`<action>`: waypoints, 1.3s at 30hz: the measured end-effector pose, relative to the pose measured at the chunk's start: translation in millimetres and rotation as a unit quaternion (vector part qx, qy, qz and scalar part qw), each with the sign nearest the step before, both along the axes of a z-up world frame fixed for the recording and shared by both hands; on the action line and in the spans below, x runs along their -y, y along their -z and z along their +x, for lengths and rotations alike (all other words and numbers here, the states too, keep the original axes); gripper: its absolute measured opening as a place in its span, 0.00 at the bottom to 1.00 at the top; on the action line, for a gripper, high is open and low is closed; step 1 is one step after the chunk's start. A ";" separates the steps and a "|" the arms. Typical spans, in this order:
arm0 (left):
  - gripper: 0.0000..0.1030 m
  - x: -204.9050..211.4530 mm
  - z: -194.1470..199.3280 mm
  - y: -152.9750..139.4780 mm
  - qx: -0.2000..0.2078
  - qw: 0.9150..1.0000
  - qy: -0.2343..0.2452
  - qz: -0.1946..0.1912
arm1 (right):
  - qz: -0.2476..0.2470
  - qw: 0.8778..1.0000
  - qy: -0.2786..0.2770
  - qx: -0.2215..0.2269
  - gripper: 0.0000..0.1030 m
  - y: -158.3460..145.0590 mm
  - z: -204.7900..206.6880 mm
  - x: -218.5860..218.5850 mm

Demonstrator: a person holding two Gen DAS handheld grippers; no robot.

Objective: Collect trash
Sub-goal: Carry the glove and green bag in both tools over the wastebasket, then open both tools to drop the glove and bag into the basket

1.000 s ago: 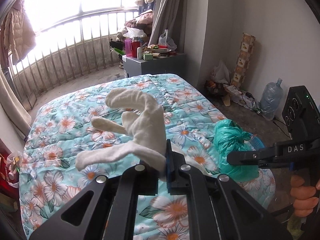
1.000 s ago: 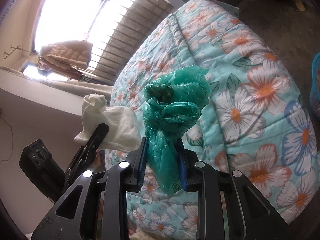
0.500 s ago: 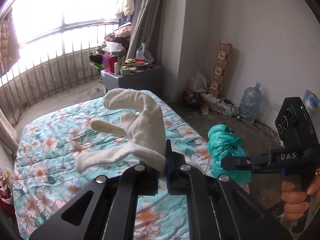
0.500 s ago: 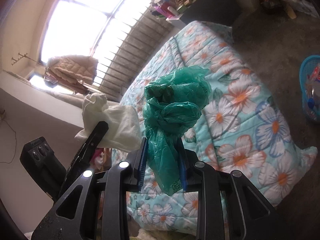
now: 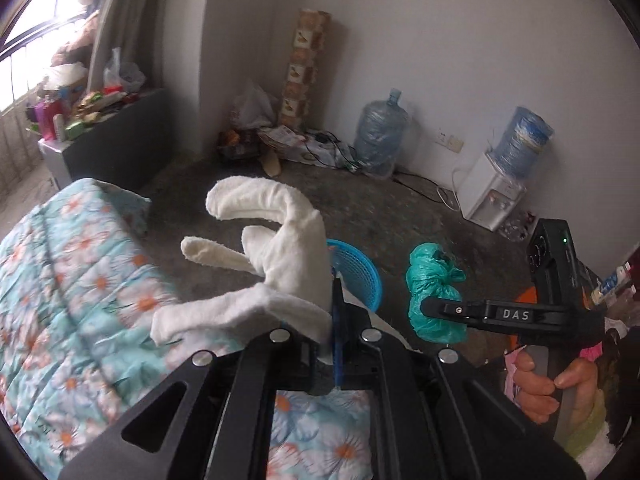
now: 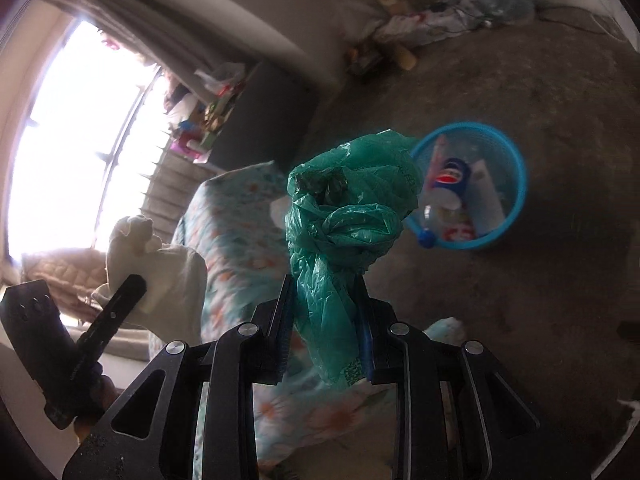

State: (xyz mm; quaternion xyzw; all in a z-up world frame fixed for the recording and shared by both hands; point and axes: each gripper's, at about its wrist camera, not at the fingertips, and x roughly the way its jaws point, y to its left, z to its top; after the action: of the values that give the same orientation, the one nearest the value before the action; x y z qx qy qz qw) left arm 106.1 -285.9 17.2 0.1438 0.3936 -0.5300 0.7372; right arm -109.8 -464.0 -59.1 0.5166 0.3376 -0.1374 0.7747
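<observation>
Left tool (image 5: 334, 312) clamps white cloth (image 5: 276, 264); right tool (image 6: 326, 320) clamps green bag (image 6: 344, 232).

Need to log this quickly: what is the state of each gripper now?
Left gripper: closed on the white cloth.
Right gripper: closed on the green plastic bag.

A bed (image 5: 72, 280) under a floral quilt stands on the grey floor (image 5: 400, 216), where a blue mesh basket (image 6: 516, 196) of rubbish, two water jugs (image 5: 380, 136), a white dispenser (image 5: 490, 196) and scattered clutter also rest.
</observation>
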 end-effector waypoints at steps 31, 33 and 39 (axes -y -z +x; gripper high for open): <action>0.53 170.0 32.6 91.1 -0.102 0.993 0.052 0.016 | 0.095 0.985 0.126 -0.063 0.66 175.4 -15.9 106.4; 0.59 149.6 30.4 69.1 -0.088 0.995 0.048 -0.001 | 0.071 0.989 0.115 -0.054 0.66 154.1 -14.6 96.3; 0.80 64.6 15.2 3.7 -0.033 0.998 0.018 -0.052 | -0.031 0.997 0.063 -0.022 0.73 72.8 -6.2 50.1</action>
State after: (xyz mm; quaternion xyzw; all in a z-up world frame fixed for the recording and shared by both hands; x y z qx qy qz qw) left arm 121.3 -350.5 13.5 0.0950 0.3868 -0.5670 0.7210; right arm -116.0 -514.1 -131.9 0.5096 0.3175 -0.2074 0.7723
